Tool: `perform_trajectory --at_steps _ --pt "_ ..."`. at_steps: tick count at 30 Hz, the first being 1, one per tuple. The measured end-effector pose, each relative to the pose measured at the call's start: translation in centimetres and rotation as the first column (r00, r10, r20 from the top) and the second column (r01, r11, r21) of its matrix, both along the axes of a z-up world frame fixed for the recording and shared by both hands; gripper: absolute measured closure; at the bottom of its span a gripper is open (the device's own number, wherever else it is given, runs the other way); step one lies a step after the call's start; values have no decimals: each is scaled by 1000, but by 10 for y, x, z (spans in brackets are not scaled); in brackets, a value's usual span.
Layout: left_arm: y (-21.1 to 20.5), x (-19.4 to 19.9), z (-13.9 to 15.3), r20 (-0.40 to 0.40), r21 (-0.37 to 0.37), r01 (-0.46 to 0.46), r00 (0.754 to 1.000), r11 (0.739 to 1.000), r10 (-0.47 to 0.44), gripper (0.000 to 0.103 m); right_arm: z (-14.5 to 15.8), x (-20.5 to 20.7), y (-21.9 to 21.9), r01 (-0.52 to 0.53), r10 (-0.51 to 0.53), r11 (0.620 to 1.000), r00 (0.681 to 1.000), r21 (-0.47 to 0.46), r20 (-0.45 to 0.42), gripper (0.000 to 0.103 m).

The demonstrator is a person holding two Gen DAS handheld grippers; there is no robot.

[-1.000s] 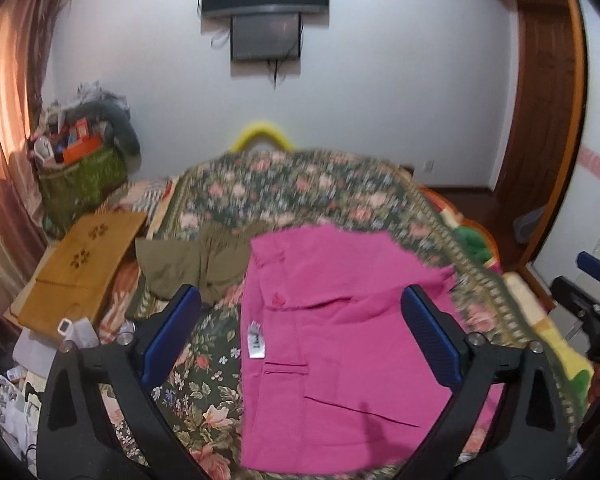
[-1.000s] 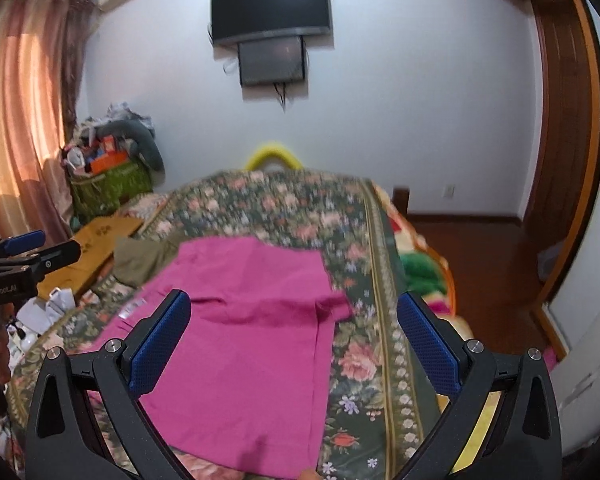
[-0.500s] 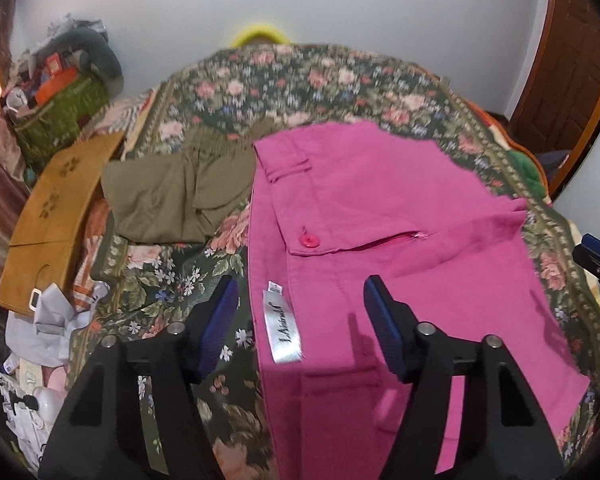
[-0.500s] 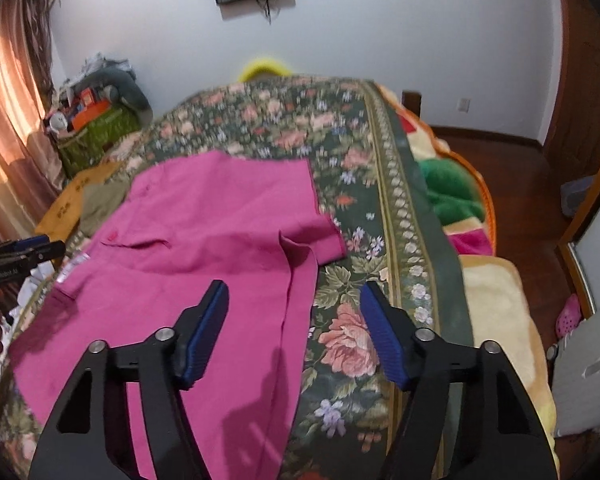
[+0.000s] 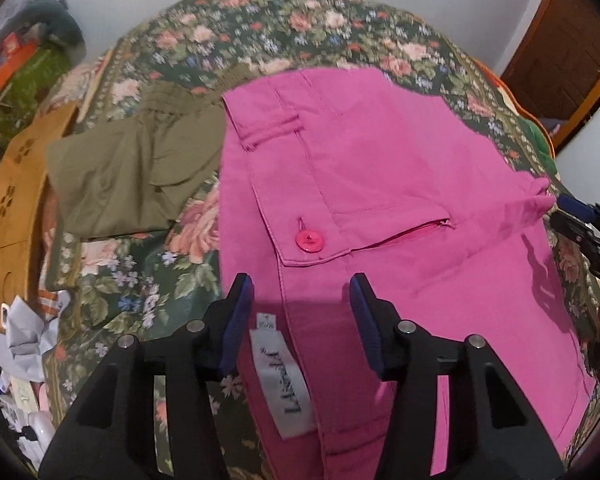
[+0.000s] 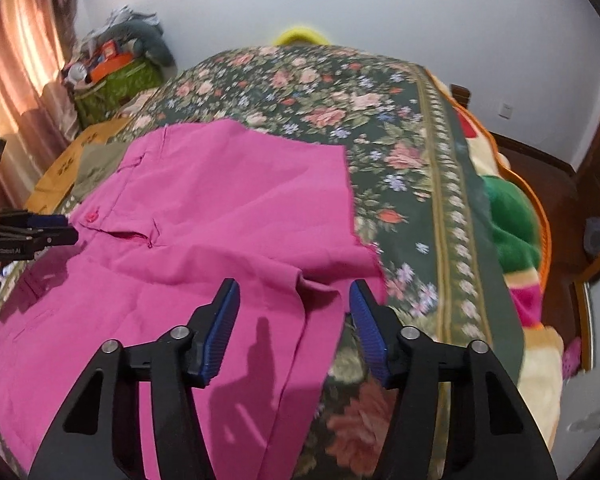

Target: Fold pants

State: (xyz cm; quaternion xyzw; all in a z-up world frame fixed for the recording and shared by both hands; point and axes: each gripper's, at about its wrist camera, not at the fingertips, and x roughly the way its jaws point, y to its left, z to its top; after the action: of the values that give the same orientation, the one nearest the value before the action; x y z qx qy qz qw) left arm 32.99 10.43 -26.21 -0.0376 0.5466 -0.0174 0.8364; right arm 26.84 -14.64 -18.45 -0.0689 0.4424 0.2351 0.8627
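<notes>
Pink pants lie spread flat on a floral bedspread, waistband to the left with a pink button and a white label. My left gripper is open and hovers low over the waistband, just below the button. My right gripper is open and hovers over the pants at the hem end, near the crotch fold. Each gripper shows at the edge of the other's view. Neither holds cloth.
An olive garment lies folded left of the pants. A tan board and clutter sit at the bed's left side. A green blanket lies at the bed's right edge. The bedspread reaches to the far wall.
Both grippers have dropped down and forward toward the pants. Their jaws have narrowed from wide open to a smaller gap. The pants have not moved.
</notes>
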Motion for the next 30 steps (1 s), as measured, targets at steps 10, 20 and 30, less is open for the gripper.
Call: perform_trajectory --at_steps 10,20,30 --pt "-2 2 -14 -27 -24 18 999 1000 -19 84 -20 20 6 -20 23 999 996 35 -83 88" --pt "-6 -7 -16 10 105 14 1000 994 -16 94 -21 16 10 -21 19 999 999 -34 -34 99" --pt "-7 -9 -18 23 136 15 1000 991 -18 93 -23 18 6 12 -14 996 1000 -89 -20 100"
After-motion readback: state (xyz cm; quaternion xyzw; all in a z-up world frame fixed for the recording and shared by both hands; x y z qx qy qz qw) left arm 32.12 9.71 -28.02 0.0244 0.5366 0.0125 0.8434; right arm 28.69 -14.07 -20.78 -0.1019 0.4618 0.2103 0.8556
